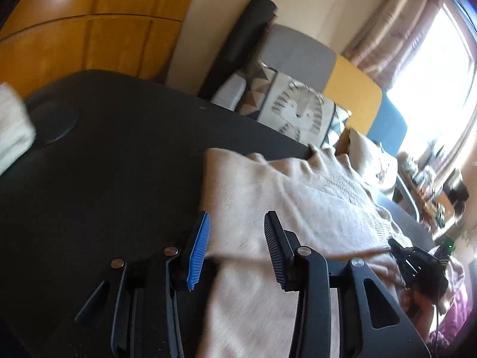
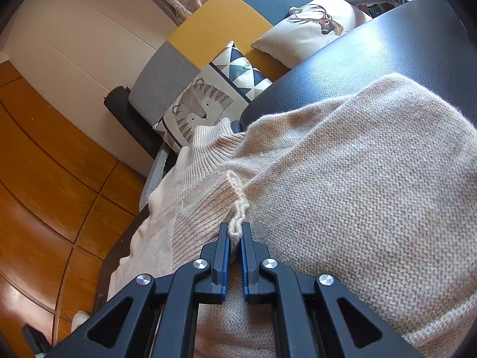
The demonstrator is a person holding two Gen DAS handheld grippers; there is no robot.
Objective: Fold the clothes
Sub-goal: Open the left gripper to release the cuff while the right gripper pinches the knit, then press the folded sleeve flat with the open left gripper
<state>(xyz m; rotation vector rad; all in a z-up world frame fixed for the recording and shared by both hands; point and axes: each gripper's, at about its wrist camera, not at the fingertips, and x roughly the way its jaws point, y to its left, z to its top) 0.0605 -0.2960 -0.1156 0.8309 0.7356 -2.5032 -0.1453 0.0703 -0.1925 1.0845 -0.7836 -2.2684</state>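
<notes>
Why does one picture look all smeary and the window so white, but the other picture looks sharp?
Left wrist view: smeared by motion blur, and the window glares blank white. Right wrist view: sharp enough to show the sweater stitches, evenly lit. Both views: the fisheye lens bends straight edges and darkens the corners.

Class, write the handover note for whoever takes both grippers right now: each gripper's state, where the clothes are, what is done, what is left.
Right gripper: shut on a ribbed edge of the beige sweater.
Left gripper: open, above the sweater, holding nothing.
Sweater lies rumpled on the black table, partly hanging over its edge.
White folded cloth sits at the table's far side.
Done: edge gripped.
Left: probably take a second edge with the left gripper, then fold.
</notes>
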